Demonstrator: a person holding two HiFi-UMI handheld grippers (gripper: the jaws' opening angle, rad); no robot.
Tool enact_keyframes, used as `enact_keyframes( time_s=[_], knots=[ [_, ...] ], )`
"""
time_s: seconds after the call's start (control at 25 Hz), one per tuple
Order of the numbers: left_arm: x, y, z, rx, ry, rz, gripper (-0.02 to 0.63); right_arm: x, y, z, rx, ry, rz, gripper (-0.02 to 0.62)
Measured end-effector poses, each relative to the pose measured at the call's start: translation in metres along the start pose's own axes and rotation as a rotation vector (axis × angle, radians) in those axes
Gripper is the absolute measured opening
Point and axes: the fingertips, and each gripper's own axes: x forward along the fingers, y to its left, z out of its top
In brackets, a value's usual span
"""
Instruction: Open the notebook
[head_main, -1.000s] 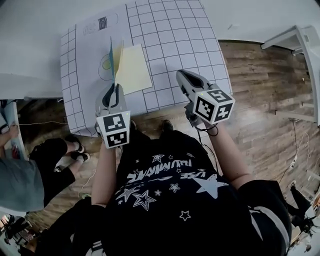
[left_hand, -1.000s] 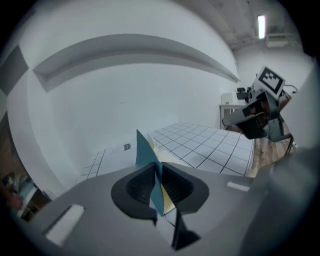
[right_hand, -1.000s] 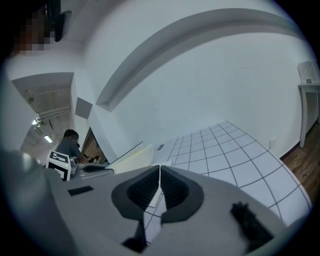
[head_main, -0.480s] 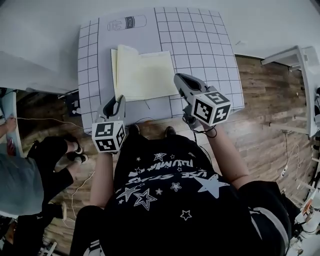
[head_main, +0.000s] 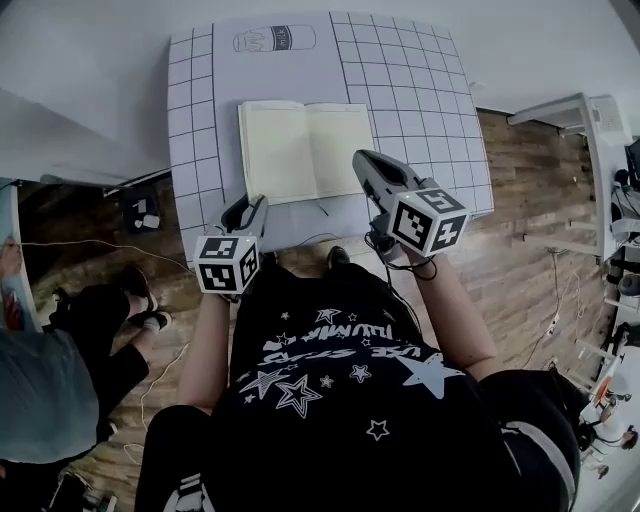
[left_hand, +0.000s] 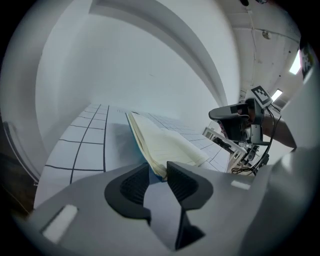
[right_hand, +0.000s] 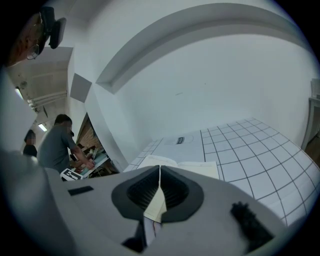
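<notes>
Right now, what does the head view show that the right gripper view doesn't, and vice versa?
Only the head view: the left gripper, its jaws just now opening with a corner of the notebook at their tips, and the person's starred shirt. Only the right gripper view: a thin cream sheet pinched in the right gripper. Both: the open notebook on the gridded table.

Your notebook (head_main: 300, 150) lies open on the desk (head_main: 420, 80), its blank cream pages facing up and its spine pointing away from you. A blue cover edge shows beneath the left pages.
</notes>
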Motion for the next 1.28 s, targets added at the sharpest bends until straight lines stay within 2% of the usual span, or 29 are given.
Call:
enact_keyframes(
  time_s=[0.16,0.28,0.48,0.64,0.88,1.28],
  knots=[
    [0.000,0.000,-0.005,0.043,0.035,-0.040,0.155,-0.012,-0.001,-0.017,0.037,0.020,-0.083,0.017],
    [-0.002,0.002,-0.008,0.084,0.049,-0.014,0.187,-0.024,0.000,-0.033,0.067,0.036,-0.138,0.017],
    [-0.013,0.007,0.001,0.179,0.020,0.015,0.195,-0.042,0.004,-0.049,0.091,0.029,-0.176,0.017],
    [-0.023,-0.004,0.009,0.173,-0.028,0.046,0.195,-0.066,0.005,-0.049,0.075,-0.005,-0.160,0.017],
    [-0.050,-0.049,0.015,0.158,-0.131,0.116,0.195,-0.121,0.001,-0.050,0.047,-0.095,-0.122,0.017],
    [-0.117,-0.149,-0.020,0.161,-0.245,0.206,0.195,-0.222,0.001,-0.109,0.045,-0.124,-0.015,0.017]
  ],
)
